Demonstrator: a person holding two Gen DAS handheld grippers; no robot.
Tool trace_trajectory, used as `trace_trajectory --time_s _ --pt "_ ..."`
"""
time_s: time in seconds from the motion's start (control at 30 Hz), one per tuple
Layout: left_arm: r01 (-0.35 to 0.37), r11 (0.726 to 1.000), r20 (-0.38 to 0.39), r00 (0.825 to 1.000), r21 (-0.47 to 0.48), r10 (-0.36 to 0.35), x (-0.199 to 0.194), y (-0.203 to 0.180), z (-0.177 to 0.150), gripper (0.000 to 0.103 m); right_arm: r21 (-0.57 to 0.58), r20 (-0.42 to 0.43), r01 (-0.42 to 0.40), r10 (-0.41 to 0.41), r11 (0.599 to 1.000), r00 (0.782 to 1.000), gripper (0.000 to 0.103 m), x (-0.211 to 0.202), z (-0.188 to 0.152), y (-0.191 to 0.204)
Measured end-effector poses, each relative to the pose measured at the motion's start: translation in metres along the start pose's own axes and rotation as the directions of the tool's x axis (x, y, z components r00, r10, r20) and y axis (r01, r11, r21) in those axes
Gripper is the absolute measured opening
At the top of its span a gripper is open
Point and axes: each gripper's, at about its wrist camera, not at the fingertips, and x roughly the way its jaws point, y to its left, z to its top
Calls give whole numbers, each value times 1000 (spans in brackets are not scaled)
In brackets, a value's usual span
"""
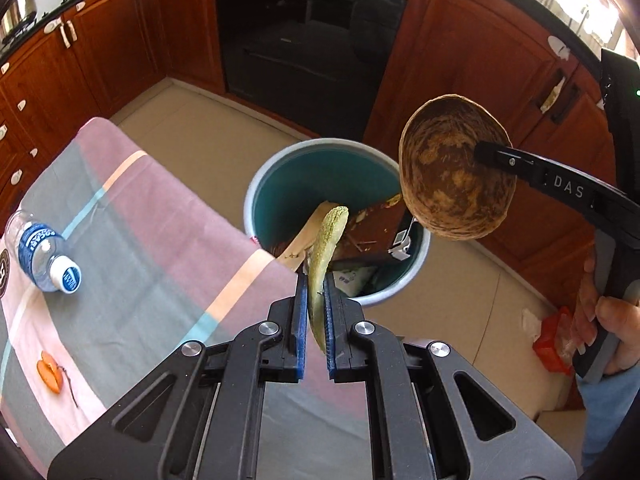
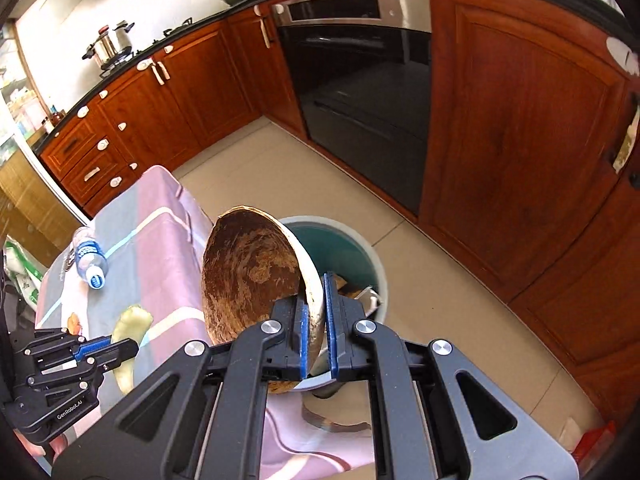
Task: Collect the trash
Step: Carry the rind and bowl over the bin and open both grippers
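Both grippers holding scraps near the bin

The left gripper point(image 1: 316, 280) is pinching a green peel point(image 1: 326, 248); the right gripper point(image 2: 314, 312) is clamping a coconut shell point(image 2: 250, 272) at frame centre, beside the bin point(image 2: 374, 256).

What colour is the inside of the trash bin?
Teal inside the trash bin, with a pale grey rim; clearest in the left wrist view.

Peel and shell above the bin

A green peel point(image 1: 326, 256) stands on edge at frame centre; a brown coconut shell point(image 1: 456, 168) hangs upper right, above the teal bin point(image 1: 256, 184) holding scraps.
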Motion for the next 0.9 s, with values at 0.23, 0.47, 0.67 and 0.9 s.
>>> trace_trajectory --time_s 0.23,0.47,0.67,0.9 --pt "5 1000 -27 1000 -21 -6 31 -8 23 8 6 -33 3 -3 1000 999 7 25 10 -13" --pt "4 997 -56 998 -72 -8 60 -4 40 8 0 -80 16 -16 1000 997 7 55 17 -13" --pt "13 997 -79 997 -79 -19 75 1 42 8 -5 -116 37 -37 999 993 7 74 16 -13" --pt "25 997 -110 993 -71 -32 91 4 44 8 -9 -145 66 -66 998 987 7 88 12 -11"
